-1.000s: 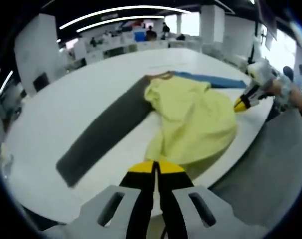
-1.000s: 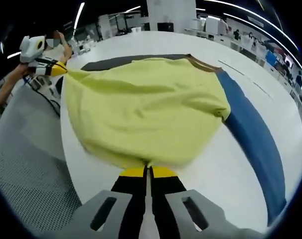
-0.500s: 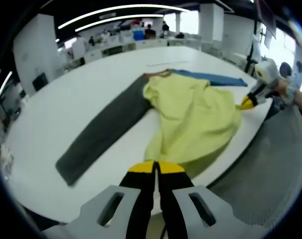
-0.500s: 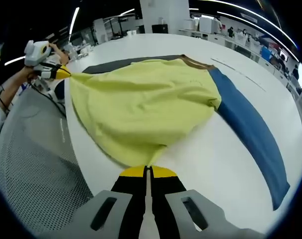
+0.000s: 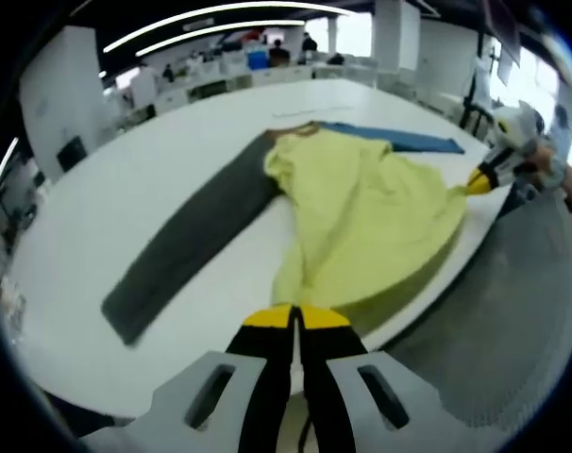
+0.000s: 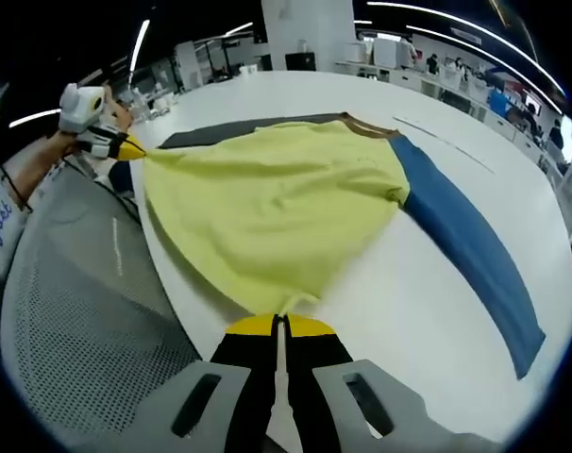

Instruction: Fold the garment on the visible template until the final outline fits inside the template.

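In the left gripper view, the left gripper (image 5: 296,319) sits nearest, its black, yellow-tipped jaws pressed together on the hem of the yellow garment (image 5: 371,222) at the near edge of the white table (image 5: 97,212). In the right gripper view, the right gripper (image 6: 276,327) is likewise pinched shut on the opposite hem corner of that garment (image 6: 281,203), right at the table's rim (image 6: 428,311).

Between the two grippers the hem hangs taut along the table's edge, over a grey mesh surface (image 6: 78,311) below (what it belongs to is not clear). Each gripper appears in the other's camera: the right one at the far right of the left gripper view (image 5: 482,178), the left one at the upper left of the right gripper view (image 6: 127,148), each with yellow tips at a garment corner.

Farther in, the yellow body lies spread on the table, a dark grey sleeve (image 5: 187,245) stretched flat to one side and a blue sleeve (image 6: 465,245) to the other. At the far end sits a brown collar (image 6: 369,126).

Beyond the table, desks and ceiling lights blur together.
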